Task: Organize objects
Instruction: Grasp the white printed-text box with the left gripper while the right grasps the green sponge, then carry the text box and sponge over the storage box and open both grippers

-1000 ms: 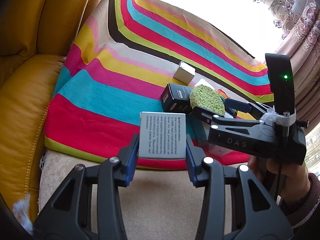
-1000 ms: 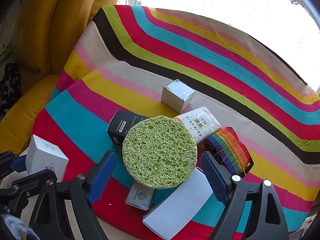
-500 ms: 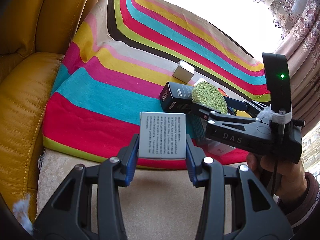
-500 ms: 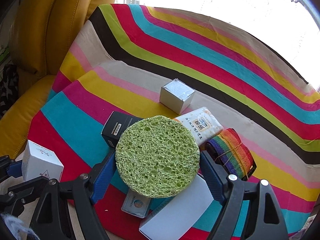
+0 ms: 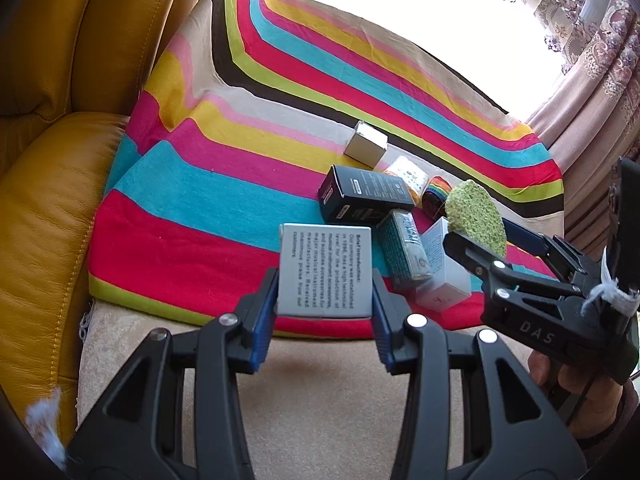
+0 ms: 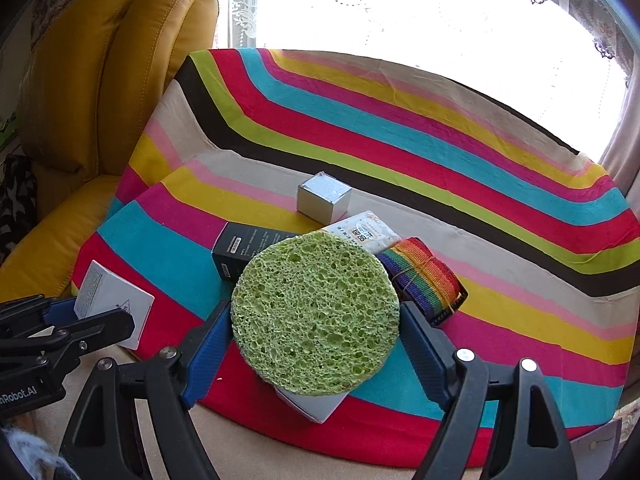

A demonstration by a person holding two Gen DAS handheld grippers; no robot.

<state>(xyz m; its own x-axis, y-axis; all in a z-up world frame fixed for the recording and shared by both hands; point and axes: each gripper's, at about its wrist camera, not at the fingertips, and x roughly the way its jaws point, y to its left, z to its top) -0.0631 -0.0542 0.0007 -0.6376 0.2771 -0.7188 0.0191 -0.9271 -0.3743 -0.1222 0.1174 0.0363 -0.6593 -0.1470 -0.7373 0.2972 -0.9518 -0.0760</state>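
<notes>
Sponge [image 6: 316, 314] now lifted clear in right tool [image 6: 316, 336], jaws clamped.

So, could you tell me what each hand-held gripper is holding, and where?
Left hand-held gripper: white box, by its two sides. Right hand-held gripper: green sponge, by opposite edges.

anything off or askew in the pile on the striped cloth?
Nothing damaged or spilled. The pile is just jumbled: the black box lies at an angle, its corner over the teal packet, and the tissue pack pokes out crooked beside the rainbow strap.
</notes>
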